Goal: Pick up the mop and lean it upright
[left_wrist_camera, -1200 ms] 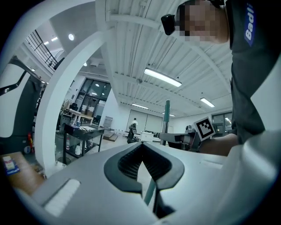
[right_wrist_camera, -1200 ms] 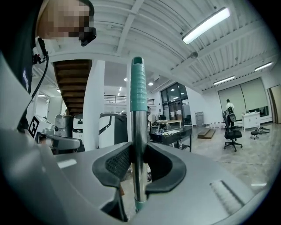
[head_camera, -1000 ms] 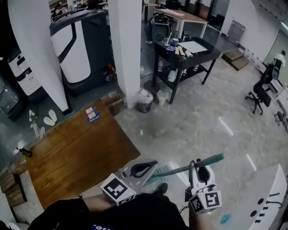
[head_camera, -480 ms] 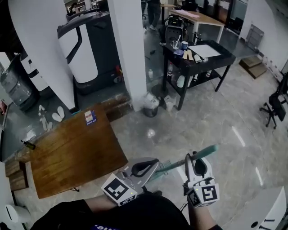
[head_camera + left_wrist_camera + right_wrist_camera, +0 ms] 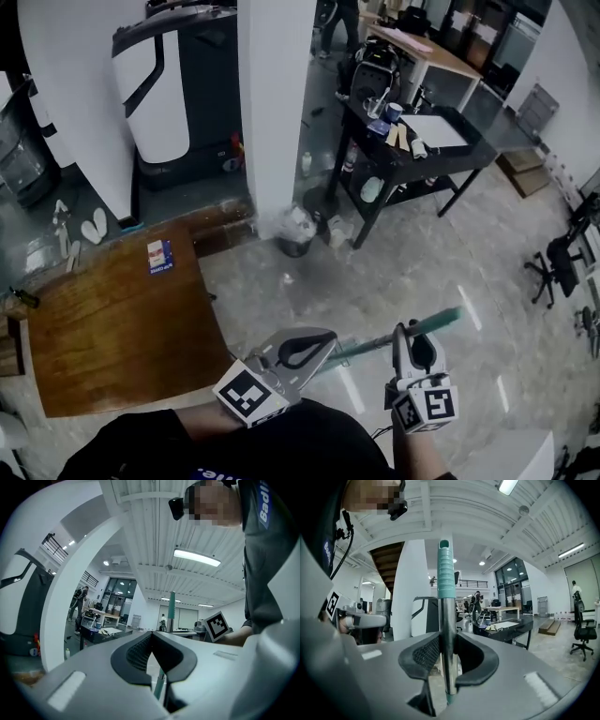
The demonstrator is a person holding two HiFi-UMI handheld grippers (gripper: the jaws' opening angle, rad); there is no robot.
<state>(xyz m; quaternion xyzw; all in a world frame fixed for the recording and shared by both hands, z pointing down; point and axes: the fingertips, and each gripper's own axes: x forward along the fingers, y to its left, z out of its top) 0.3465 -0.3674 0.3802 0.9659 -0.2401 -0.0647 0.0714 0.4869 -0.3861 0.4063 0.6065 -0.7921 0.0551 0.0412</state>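
- Two tongs sat low in the head view, just ahead of the person's dark sleeves, each with its marker cube turned up toward the camera
- The right tongs were partly closed on the mop; in the right gripper view both pads pressed the bare metal pole, and the ribbed teal grip rose past the tips
- The left tongs had their tips together; in the left gripper view a strip of the pole showed through the gap below the tips, and whether the pads pressed on it could not be told
- The mop's pole ran from under the left tongs, through the right tongs, to its teal end further right, over the pale stone floor
- Off to the left lay a brown wooden surface with a small box near its far edge
- Beyond it stood a white pillar, with a lined bin at its foot
- Left of the pillar was a dark machine with a white panel; to the right, a black surface carried cups and papers
- An office chair stood near the right edge
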